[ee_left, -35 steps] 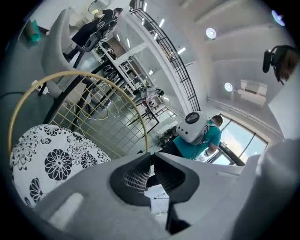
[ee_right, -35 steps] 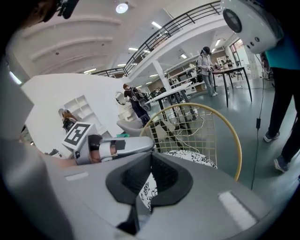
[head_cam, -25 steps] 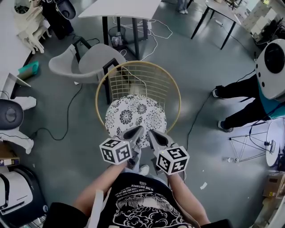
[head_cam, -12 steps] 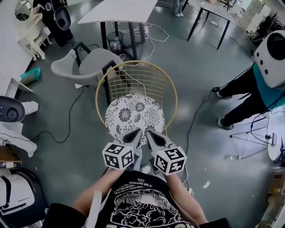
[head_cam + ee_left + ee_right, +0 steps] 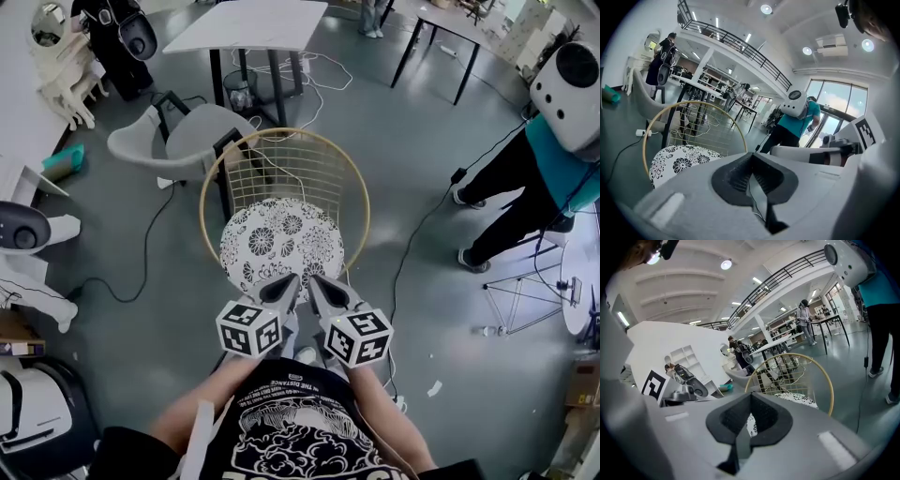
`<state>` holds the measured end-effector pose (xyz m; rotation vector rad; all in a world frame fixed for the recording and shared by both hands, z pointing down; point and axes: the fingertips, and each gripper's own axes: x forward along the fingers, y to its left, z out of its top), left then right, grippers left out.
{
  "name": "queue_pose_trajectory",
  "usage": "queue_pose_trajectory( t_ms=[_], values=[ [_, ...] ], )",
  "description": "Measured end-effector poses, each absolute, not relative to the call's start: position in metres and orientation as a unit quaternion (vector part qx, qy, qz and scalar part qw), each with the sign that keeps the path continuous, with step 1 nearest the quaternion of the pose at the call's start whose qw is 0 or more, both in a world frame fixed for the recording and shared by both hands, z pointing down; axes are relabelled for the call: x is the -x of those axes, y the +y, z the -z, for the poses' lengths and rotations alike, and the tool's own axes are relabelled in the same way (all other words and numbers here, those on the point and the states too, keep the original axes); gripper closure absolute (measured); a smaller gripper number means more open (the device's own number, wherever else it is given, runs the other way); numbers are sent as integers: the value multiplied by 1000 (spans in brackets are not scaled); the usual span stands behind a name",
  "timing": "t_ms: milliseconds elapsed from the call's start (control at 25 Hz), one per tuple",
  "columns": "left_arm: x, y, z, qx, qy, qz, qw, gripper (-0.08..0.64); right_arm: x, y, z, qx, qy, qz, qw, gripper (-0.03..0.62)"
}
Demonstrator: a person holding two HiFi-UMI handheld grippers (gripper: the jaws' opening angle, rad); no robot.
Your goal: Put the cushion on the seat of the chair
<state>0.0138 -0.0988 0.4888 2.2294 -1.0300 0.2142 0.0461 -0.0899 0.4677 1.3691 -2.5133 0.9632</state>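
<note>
- Both grippers sit slightly nearer the person than a second ago; cushion (image 5: pixel 281 246) unmoved.
- Cushion lies flat on the seat of the gold wire chair (image 5: pixel 362 202); task looks done.
- Probably light, soft and floppy; pinch its rim if re-seating.
- Round, white, black floral print.
- Left gripper (image 5: pixel 289 281) and right gripper (image 5: pixel 315 281): fingers fully closed, holding nothing, over the cushion's near edge.
</note>
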Motion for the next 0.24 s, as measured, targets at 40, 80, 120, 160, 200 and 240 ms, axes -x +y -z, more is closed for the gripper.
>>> queue_pose_trajectory(
  t_ms=[40, 80, 120, 160, 200, 240],
  values=[
    [-14, -99, -489, -853, -394, -82, 332, 563, -46, -90, -468, -452, -831, -319, 61, 598],
    [-13, -100, -489, -853, -394, -83, 332, 563, -46, -91, -468, -452, -831, -319, 61, 598],
    [-13, -100, -489, -853, -393, -83, 333, 563, -46, -91, -468, -452, -830, -320, 61, 598],
    [-13, -101, -489, -853, -393, -84, 333, 563, -46, -92, -467, -453, -830, -321, 61, 598],
    [-13, -101, -488, -853, -392, -85, 334, 563, -46, -93, -467, -453, -829, -322, 61, 598],
    [-13, -102, -488, -853, -391, -86, 334, 563, -45, -94, -467, -453, -829, -322, 61, 598]
  ],
)
